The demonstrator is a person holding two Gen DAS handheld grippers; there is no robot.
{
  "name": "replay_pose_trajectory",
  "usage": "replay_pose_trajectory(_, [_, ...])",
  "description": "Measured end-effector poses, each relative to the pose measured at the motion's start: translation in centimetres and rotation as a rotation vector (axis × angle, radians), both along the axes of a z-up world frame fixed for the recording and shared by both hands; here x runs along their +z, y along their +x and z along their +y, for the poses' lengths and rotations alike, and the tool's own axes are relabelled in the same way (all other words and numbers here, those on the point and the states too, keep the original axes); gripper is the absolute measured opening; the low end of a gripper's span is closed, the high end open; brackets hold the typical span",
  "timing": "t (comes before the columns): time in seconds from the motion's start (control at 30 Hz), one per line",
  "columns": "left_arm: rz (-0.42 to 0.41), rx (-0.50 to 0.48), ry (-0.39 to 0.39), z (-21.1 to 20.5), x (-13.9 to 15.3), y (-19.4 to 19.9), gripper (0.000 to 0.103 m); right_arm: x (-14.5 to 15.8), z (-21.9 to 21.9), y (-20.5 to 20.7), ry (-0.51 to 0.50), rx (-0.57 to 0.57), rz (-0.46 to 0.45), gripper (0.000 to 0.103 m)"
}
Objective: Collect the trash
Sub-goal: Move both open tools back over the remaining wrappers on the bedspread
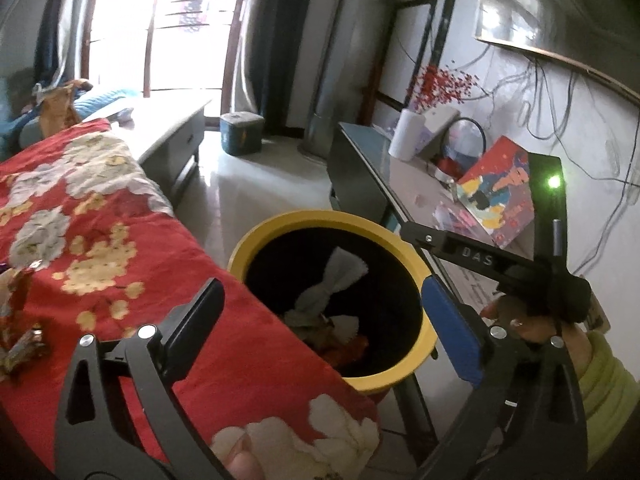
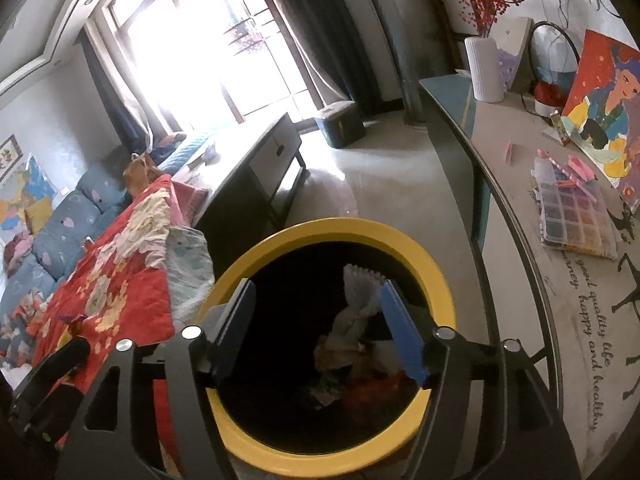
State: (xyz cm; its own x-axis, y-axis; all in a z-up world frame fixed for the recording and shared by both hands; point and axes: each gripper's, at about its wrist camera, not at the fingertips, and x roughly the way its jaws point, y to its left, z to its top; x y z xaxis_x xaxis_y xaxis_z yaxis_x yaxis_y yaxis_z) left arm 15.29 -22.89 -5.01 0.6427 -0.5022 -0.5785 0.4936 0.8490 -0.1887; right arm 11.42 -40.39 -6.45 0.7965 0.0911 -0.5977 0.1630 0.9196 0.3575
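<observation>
1. Both pairs of jaws stand spread with nothing between them: the left gripper [image 1: 324, 330] and the right gripper [image 2: 320, 332] hang over the yellow-rimmed bin [image 2: 256, 252].
2. Straight ahead of the right jaws, down inside the bin, lie a white crumpled tissue [image 2: 360, 292] and orange-red scraps [image 2: 376, 392].
3. Left of the left jaws, a red floral blanket [image 1: 100, 240] carries wrappers [image 1: 24, 348].
4. Right of both jaws stands a side table [image 2: 520, 160] with a white vase [image 2: 484, 68].
</observation>
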Motion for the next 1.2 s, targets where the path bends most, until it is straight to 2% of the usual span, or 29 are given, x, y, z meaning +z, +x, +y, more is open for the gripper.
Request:
replay_pose_trajectory(0.57, [-0.06,0.22,-0.02,7.5,2.3,-1.2,0.092,2.7,6.7,-0.4,-0.047,0.143,-0.053,0.073])
replay_pose_trajectory(1.2, [-0.112,0.399,-0.045,14.9,3.4,-2.7,0.092,3.8,16.0,-0.6,-0.114,0.346,-0.06,0.073])
